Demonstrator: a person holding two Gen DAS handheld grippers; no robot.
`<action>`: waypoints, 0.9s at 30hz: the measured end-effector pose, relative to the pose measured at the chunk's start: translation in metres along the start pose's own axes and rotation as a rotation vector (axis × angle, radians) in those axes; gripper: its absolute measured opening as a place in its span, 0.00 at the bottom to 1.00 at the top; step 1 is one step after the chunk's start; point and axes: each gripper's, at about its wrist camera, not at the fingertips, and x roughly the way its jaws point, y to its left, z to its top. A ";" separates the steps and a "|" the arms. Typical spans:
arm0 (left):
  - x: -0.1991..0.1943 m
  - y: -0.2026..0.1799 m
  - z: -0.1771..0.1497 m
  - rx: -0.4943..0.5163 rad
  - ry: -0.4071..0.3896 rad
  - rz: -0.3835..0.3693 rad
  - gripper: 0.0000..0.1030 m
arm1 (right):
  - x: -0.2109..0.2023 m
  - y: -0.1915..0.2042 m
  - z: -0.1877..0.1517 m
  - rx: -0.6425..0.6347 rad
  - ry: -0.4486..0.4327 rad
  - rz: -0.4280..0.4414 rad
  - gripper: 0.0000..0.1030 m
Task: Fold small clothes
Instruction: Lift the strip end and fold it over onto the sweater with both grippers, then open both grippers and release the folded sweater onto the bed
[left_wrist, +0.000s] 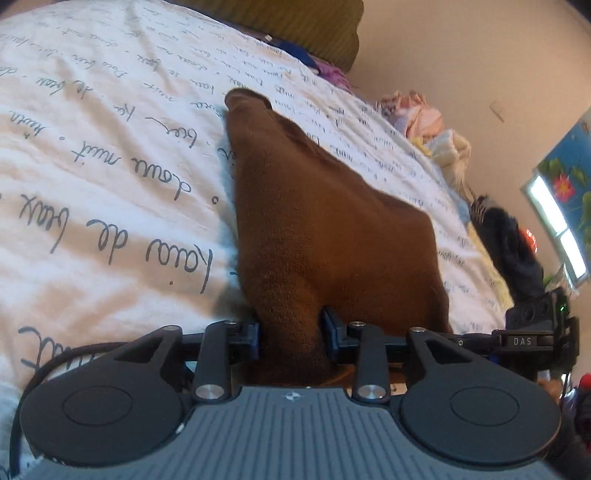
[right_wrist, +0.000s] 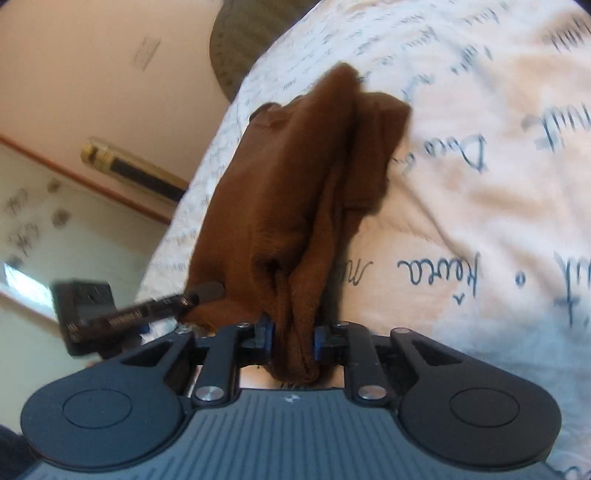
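So in the left wrist view, the far left is all bed (left_wrist: 92, 129), covered with a white sheet with dark handwritten script printed across it. Moving toward the middle, a brown garment (left_wrist: 314, 229) lies spread over that sheet, wide at the near end and narrowing to a point at the far end. The left gripper (left_wrist: 290, 332) has its jaws pinching a bunched near edge of the brown cloth, fabric squeezed tight between the two blue pads. Further right, along the far edge of the bed, there's a pile of clothes (left_wrist: 424, 122) in pinks and pale yellows, then something dark and fuzzy closer in. At the near right edge you can spot the right gripper (left_wrist: 535, 332) poking into the frame.

Right wrist view: on the left is a wall and the left gripper (right_wrist: 110, 314), blurry, reaching in to the cloth's near left corner. In the middle the brown garment (right_wrist: 295, 184) is gathered into vertical folds, lifted off the bed at the near end. The right gripper (right_wrist: 293, 338) has its jaws clamped on a thick bunch of that fabric. Right of that is just more bed (right_wrist: 480, 184) with the scripted sheet.
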 end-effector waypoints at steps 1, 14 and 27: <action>-0.009 -0.006 0.000 0.015 -0.031 0.032 0.48 | -0.006 0.002 0.002 0.026 -0.012 -0.007 0.25; -0.024 -0.076 -0.081 0.385 -0.191 0.353 0.87 | -0.015 0.101 -0.099 -0.447 -0.198 -0.534 0.66; -0.006 -0.070 -0.082 0.378 -0.126 0.387 1.00 | 0.014 0.103 -0.118 -0.459 -0.274 -0.781 0.89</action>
